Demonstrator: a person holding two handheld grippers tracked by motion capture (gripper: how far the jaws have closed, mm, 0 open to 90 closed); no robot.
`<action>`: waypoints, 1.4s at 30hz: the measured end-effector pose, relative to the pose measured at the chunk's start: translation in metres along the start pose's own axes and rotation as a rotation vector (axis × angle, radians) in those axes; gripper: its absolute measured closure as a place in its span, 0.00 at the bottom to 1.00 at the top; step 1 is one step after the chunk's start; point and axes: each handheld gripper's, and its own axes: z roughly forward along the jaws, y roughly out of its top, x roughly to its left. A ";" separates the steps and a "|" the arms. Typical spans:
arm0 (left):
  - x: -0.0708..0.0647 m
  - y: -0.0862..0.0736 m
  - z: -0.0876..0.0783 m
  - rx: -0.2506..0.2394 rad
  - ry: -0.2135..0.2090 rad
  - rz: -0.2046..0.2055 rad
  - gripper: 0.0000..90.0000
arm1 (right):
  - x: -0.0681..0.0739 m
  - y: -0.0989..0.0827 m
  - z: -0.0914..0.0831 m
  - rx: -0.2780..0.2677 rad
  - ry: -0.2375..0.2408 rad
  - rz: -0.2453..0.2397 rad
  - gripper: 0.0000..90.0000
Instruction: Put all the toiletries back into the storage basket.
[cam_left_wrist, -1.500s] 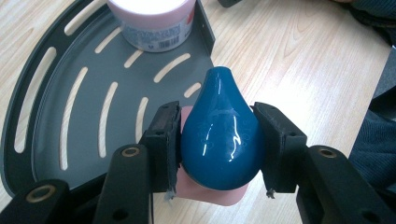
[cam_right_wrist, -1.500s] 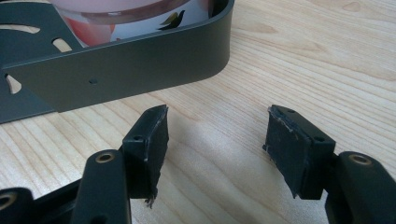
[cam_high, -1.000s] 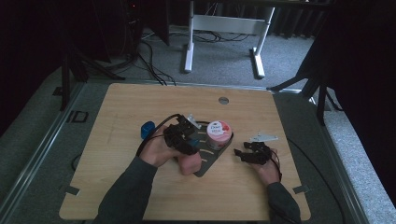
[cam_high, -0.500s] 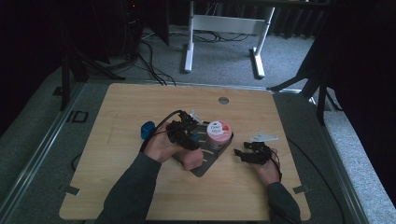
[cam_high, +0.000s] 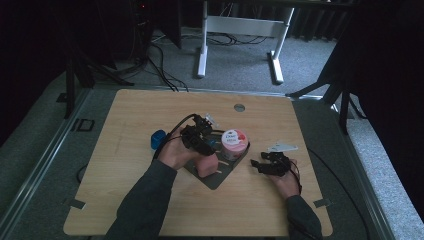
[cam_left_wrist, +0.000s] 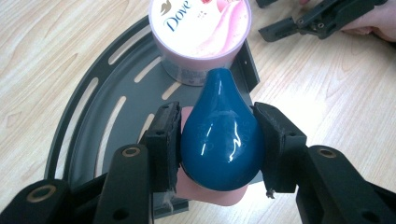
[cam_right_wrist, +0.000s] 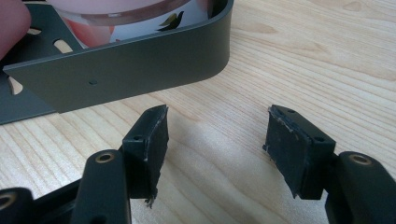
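Observation:
My left gripper (cam_left_wrist: 215, 140) is shut on a glossy dark-blue teardrop-shaped bulb (cam_left_wrist: 222, 135), one pad pressed to each side and the narrow end pointing away. It hangs over a pink block (cam_left_wrist: 205, 193) lying on a dark grey slotted tray (cam_left_wrist: 93, 121). A pink Dove jar (cam_left_wrist: 201, 28) stands on the tray just beyond the bulb. In the high view the left gripper (cam_high: 202, 137) is beside the jar (cam_high: 234, 141). My right gripper (cam_right_wrist: 215, 135) rests low on the wood next to the tray's corner wall (cam_right_wrist: 130, 70), open, with nothing between its pads.
A small blue object (cam_high: 158, 139) lies on the wooden table (cam_high: 140, 110) to the left of the left hand. A round metal grommet (cam_high: 239, 107) sits near the far edge. White desk legs (cam_high: 202, 50) stand on the floor beyond.
The left hand has shifted very slightly over the tray, still holding the blue bulb. The right gripper has not moved.

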 end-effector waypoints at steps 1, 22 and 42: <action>0.001 0.001 0.000 0.002 -0.004 -0.004 0.60 | 0.000 0.000 0.000 0.000 0.000 -0.001 0.43; 0.010 0.018 0.013 0.002 0.040 -0.036 0.60 | 0.000 0.000 0.000 0.000 -0.001 -0.002 0.43; 0.027 0.033 0.026 -0.002 0.076 -0.072 0.60 | -0.001 0.000 0.000 0.000 0.002 0.001 0.43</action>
